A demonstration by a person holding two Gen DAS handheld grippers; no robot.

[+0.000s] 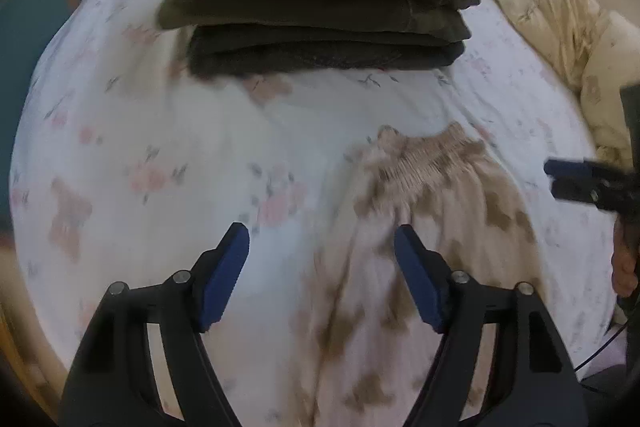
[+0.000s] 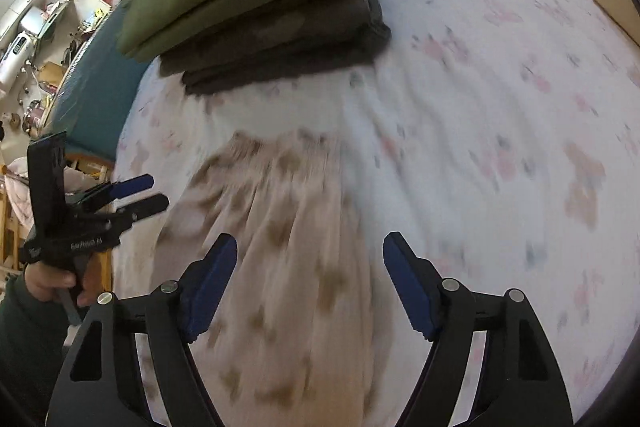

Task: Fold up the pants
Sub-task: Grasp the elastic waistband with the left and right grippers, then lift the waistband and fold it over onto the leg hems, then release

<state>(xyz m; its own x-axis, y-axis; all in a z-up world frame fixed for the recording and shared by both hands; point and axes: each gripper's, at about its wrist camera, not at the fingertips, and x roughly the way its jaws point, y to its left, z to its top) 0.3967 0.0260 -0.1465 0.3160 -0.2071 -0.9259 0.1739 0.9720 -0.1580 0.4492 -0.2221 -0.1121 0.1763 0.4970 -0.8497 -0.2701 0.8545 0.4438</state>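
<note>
Below both grippers, the pants [image 1: 424, 227] lie spread on a bed sheet [image 1: 160, 147] printed with pale flowers; they are light pink with brown bear-like shapes, and their gathered elastic waistband [image 1: 432, 155] points toward a stack of folded clothes [image 1: 320, 7], with a strip of bare sheet between the two. That stack has green pieces on top and dark brown ones beneath. Both views are blurred. The left gripper [image 1: 322, 271] hangs over the sheet and the left edge of the pants with its blue-padded jaws spread wide and nothing between them. The right gripper [image 2: 310, 279] hangs over the pants' leg fabric, its jaws likewise spread and empty. In the right wrist view a hand [image 2: 52, 283] in a dark green sleeve grips the left tool's handle. A cream quilt [image 1: 560, 27] lies bunched at the sheet's far right edge
</note>
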